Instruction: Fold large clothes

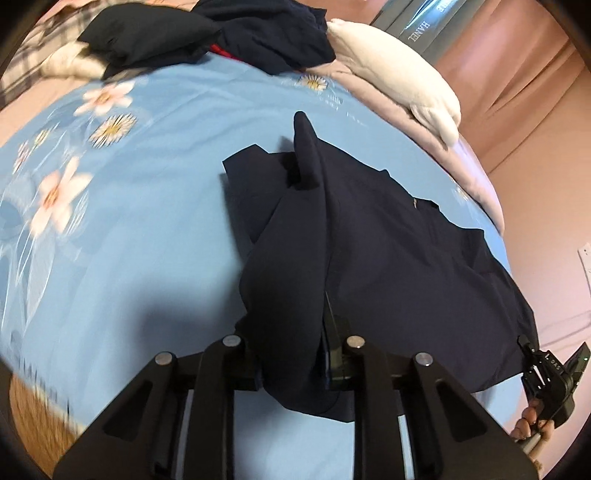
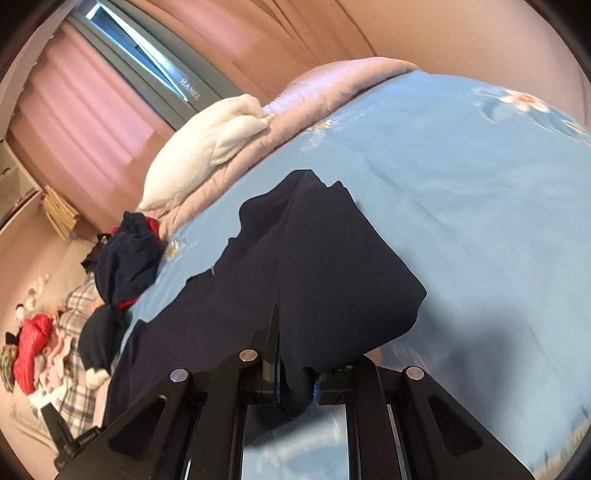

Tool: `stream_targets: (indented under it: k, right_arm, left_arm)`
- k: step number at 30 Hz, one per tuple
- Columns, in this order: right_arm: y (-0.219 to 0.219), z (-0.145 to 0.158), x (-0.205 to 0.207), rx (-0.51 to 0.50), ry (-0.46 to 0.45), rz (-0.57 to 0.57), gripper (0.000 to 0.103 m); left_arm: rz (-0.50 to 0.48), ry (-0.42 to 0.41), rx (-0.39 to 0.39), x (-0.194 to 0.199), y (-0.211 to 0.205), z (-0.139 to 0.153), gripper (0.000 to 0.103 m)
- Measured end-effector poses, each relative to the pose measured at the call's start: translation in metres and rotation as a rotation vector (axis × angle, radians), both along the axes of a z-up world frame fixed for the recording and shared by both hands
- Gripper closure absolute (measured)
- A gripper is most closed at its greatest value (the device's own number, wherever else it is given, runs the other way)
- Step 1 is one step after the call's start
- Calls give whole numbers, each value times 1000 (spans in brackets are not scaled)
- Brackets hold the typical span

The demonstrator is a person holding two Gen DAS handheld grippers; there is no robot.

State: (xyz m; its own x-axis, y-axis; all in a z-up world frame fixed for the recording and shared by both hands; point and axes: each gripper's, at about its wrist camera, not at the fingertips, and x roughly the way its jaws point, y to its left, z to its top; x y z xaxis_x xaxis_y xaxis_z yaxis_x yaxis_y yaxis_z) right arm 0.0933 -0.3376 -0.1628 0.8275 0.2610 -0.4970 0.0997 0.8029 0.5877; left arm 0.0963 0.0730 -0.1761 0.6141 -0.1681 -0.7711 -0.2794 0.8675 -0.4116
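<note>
Now both tools pinch the big dark navy cloth garment [image 1: 388, 251] on the blue flowered bed sheet [image 1: 147, 229]: left tool [image 1: 295, 365], right tool [image 2: 295, 384]; folding has barely begun; beyond the garment, dark clothes [image 1: 229, 33] wait unfolded.

Both wrist views look down close over the blue bedspread [image 1: 147, 229] — sharing the dark garment [image 1: 388, 251].
</note>
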Motion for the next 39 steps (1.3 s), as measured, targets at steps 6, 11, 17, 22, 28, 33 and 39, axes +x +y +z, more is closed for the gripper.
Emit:
stream_targets:
  k: [6,11,17,22,28,33,39]
  right_arm:
    - [-2,-3,-49,-4,16,-43,90]
    - [12,-1,-66,-65,31,-74,90]
    - [18,-2,-58,-114,58,-98,90]
    - [17,-2,-62,-125,54,-91,90]
    - [18,-2,-68,-162,48,-94,90]
    - [18,-2,-69,-170,44,-90,90]
    - [22,1,-68,-192,35,-88,90]
  left_arm:
    - [-11,49,19,-39,-6,-10,81]
    - [0,91,39,-49,-3,-17,73]
    - [21,76,53,-62,12,9,65]
    - [51,-105,129,-82,12,63,66]
    - [-160,-105,11,-54,-36,60,67]
    - [-403,-44,10,-30,-115,26,69]
    - [-496,112,7,-8,-159,-35,73]
